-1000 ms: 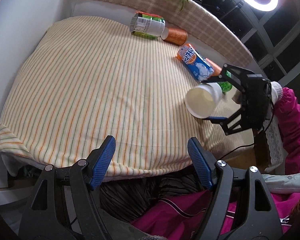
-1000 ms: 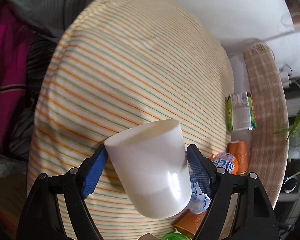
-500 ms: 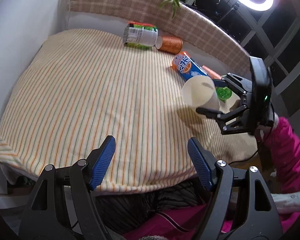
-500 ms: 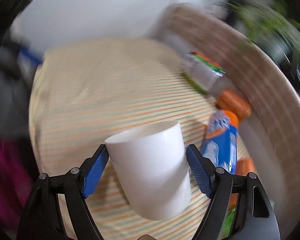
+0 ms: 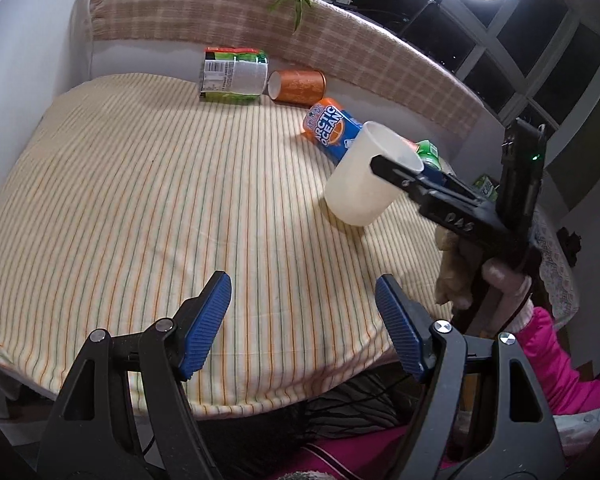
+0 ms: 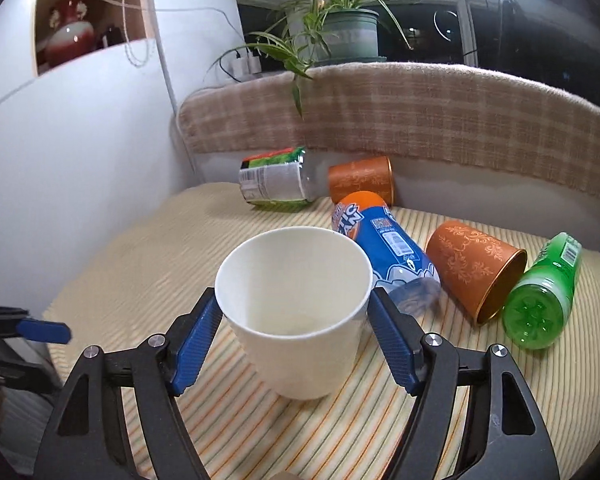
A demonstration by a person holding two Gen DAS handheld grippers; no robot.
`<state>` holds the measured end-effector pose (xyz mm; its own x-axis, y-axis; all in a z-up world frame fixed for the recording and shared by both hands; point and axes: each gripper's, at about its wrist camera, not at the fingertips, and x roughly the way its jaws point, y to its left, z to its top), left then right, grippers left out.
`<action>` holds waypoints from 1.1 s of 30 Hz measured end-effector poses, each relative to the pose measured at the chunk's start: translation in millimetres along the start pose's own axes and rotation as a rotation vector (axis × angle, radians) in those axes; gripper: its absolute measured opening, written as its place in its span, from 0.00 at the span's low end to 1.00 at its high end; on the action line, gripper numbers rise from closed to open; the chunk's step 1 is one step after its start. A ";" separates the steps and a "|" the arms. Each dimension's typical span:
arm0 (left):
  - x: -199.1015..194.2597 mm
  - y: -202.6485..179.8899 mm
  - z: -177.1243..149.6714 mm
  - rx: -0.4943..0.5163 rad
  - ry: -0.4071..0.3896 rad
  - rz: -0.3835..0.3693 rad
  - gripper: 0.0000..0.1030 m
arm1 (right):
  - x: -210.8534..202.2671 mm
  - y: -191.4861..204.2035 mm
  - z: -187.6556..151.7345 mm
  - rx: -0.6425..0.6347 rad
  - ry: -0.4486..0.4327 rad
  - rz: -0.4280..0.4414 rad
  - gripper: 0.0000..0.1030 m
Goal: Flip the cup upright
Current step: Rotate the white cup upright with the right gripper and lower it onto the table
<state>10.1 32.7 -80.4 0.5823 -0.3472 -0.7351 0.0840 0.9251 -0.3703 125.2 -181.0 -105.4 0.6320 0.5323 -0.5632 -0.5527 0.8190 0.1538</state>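
Holding the cup [image 6: 296, 312] mouth-up between my right fingers [image 6: 196, 336], nearly set down; release remains; left gripper [image 5: 302, 322] open, empty.

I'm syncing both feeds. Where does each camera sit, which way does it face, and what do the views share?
Left wrist: rides the open left claw, looking across the striped tablecloth toward the right claw.
Right wrist: rides the right claw, shut on the white cup, facing the potted plant.
Shared: white cup, Arctic Ocean bottle.

Toppled bottles [image 6: 384, 254], orange cups [image 6: 474, 266] (striped cloth [image 5: 140, 200])
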 end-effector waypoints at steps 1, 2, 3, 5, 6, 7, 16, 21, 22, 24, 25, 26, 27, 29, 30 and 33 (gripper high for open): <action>-0.5 -0.9 0.0 0.002 -0.002 0.001 0.75 | 1.1 1.4 -1.7 -0.005 0.004 -0.001 0.72; -1.5 -1.4 -0.1 0.003 -0.007 0.001 0.75 | 1.4 2.1 -3.9 -0.012 0.006 -0.003 0.72; -2.6 -1.3 -0.3 0.001 -0.011 -0.002 0.75 | 3.7 3.2 -4.1 -0.023 0.002 -0.011 0.72; -4.8 -0.3 -2.2 -0.004 -0.016 -0.005 0.75 | 6.3 6.3 -2.7 -0.042 -0.010 -0.024 0.72; -5.9 1.0 -3.0 -0.008 -0.016 -0.005 0.75 | 7.3 6.4 -1.9 -0.042 -0.012 -0.028 0.72; -6.4 1.9 -3.6 -0.011 -0.017 -0.003 0.75 | 7.2 6.6 -1.3 -0.039 -0.014 -0.030 0.72; -10.2 9.3 -6.9 -0.029 -0.029 0.007 0.75 | -1.3 17.2 -12.2 -0.079 -0.024 -0.063 0.72; -8.0 4.9 -3.5 -0.014 -0.042 0.009 0.75 | -6.4 20.0 -17.4 -0.074 -0.023 -0.082 0.72; -8.3 3.6 -2.6 -0.010 -0.050 0.010 0.75 | -7.4 21.5 -18.2 -0.076 -0.024 -0.089 0.72; -9.8 1.7 -1.4 -0.003 -0.064 0.018 0.75 | -7.9 25.6 -19.6 -0.086 -0.023 -0.111 0.72; -10.6 0.6 -0.7 0.001 -0.071 0.021 0.75 | -7.7 27.5 -20.4 -0.092 -0.021 -0.120 0.72; -11.4 -0.7 0.1 0.004 -0.078 0.024 0.75 | -7.0 29.7 -21.5 -0.099 -0.018 -0.126 0.72; -12.0 -1.6 0.8 0.006 -0.082 0.025 0.75 | -6.6 30.9 -22.2 -0.100 -0.015 -0.129 0.72; -13.1 -3.6 2.2 0.012 -0.092 0.029 0.75 | -5.5 32.4 -23.5 -0.100 -0.010 -0.134 0.72; -13.7 -4.3 2.8 0.015 -0.095 0.030 0.75 | -5.3 32.2 -24.3 -0.099 -0.008 -0.135 0.72; -14.5 -6.7 2.9 0.022 -0.103 0.033 0.75 | -4.6 31.0 -26.7 -0.094 -0.002 -0.140 0.72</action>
<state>3.5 32.0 -65.7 0.6648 -0.3002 -0.6840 0.0806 0.9392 -0.3338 90.6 -163.9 -119.8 0.7075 0.4151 -0.5720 -0.5078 0.8615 -0.0029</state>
